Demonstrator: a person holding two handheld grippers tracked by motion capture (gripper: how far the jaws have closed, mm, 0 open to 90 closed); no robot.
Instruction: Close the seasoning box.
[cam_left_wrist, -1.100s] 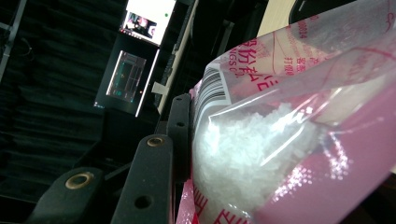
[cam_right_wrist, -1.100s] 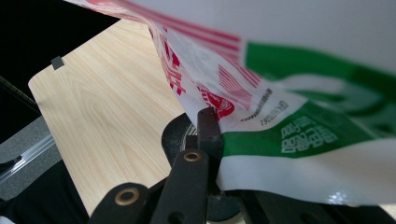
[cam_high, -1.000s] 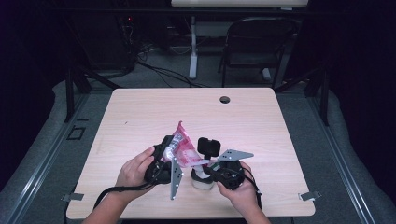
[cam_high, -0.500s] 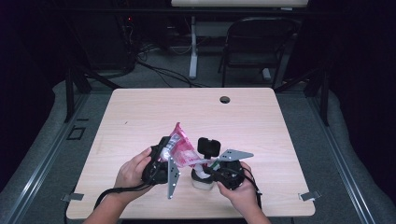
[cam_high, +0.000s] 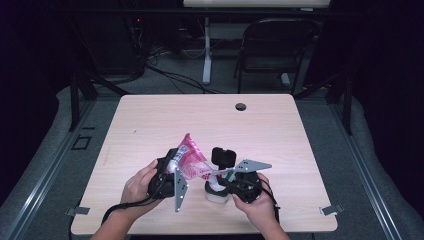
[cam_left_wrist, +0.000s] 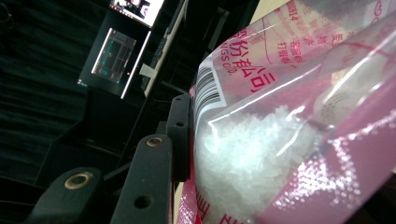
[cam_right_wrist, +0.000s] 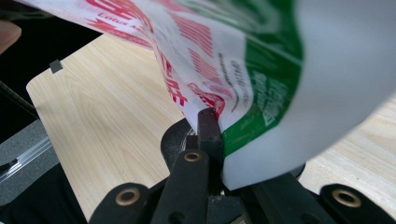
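Change: nothing has visibly moved since the earlier frames; both hands and the bag sit as they did.
Surface (cam_high: 280, 130): pale wood-grain top, with a dark round hole (cam_high: 241, 106) near its far edge, well apart from the hands.
Bag (cam_high: 191, 159): pink and clear plastic pouch with red print, held up off the surface near its front edge, stretched between the two grippers; white crystals show through its clear side in the left gripper view.
White container (cam_high: 216, 193): small pale tub on the surface, under the bag's lower end, just beside the right gripper.
Left gripper (cam_high: 167, 172): jaws partly closed on the bulging, crystal-filled part of the bag (cam_left_wrist: 280, 130), one black jaw pressed against the plastic.
Right gripper (cam_high: 239, 181): jaws pinched fully together on a thin printed edge of the bag (cam_right_wrist: 224, 70), which rises out of them.
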